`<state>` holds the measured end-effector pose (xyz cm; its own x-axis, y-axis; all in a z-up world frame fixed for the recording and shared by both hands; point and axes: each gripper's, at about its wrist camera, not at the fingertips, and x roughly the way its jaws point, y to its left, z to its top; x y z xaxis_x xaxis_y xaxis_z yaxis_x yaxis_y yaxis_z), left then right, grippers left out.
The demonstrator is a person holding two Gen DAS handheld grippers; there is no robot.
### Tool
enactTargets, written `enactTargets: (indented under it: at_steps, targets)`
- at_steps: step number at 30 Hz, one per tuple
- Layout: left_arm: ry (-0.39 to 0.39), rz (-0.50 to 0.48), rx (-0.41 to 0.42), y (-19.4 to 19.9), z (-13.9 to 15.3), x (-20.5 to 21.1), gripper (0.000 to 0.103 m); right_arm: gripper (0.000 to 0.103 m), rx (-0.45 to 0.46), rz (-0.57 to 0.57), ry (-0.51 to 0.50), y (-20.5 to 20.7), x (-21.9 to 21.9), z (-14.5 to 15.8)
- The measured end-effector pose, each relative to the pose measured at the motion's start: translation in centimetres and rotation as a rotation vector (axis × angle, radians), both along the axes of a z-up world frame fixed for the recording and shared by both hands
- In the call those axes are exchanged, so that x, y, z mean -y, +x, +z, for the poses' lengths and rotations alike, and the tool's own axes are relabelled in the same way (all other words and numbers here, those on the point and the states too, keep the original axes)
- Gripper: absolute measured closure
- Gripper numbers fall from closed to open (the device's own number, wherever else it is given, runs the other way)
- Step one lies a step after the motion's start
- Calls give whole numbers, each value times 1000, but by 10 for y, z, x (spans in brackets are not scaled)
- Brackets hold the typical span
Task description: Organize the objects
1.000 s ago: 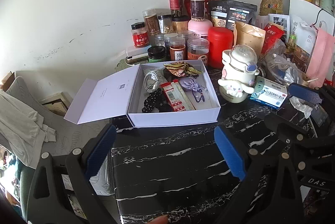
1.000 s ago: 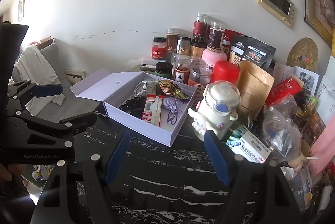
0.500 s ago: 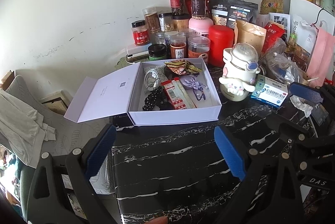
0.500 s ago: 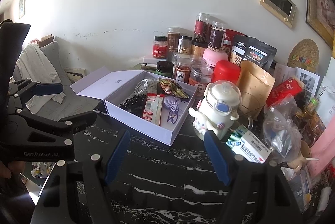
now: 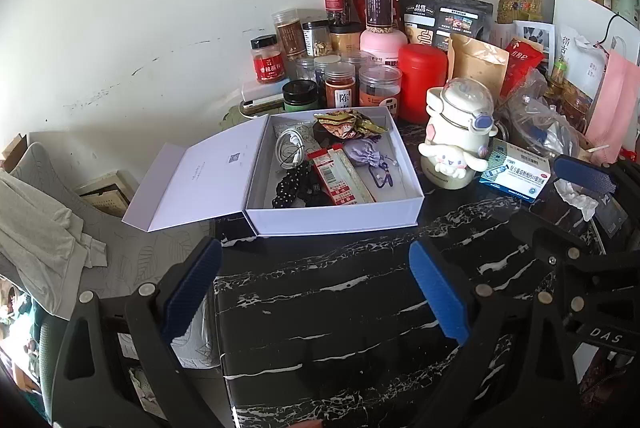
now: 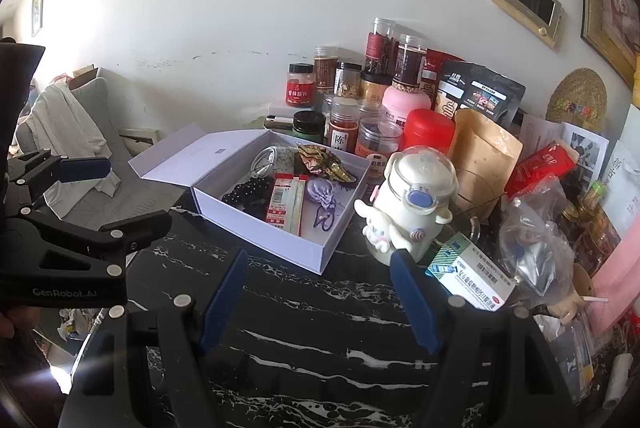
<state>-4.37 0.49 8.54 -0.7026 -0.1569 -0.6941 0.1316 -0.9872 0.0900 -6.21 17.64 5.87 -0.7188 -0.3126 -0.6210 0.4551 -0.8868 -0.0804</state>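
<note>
Fingers of both the left gripper point(image 5: 316, 292) and right gripper point(image 6: 320, 292) stay spread wide, holding nothing. Only a slight camera drift since a second ago; nothing has shifted. At twelve o'clock the box point(image 5: 332, 216) lies open, filled with small items.

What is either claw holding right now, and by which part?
Nothing is held. The left claw and the right claw are both open and empty above the black marble table, short of the white box.
</note>
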Motion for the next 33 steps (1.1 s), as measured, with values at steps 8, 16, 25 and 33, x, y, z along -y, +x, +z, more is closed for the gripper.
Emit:
enactTargets:
  at_steps: [8,16,25,33]
  targets:
    - [-2,-5,5,1,-1,-3,9,29,2,-8,-3,2,-3,-2]
    - [-1,-12,8,4,-2,-6,9,29,3,-10,-4,6,-6,-2]
    - [-1,-26,12,13,-2,-13,9,29,8,-23,-1,15,-11,-4]
    - [12,-31,24,16,-9,-14,9,29,28,-31,-8,18,-16,-11]
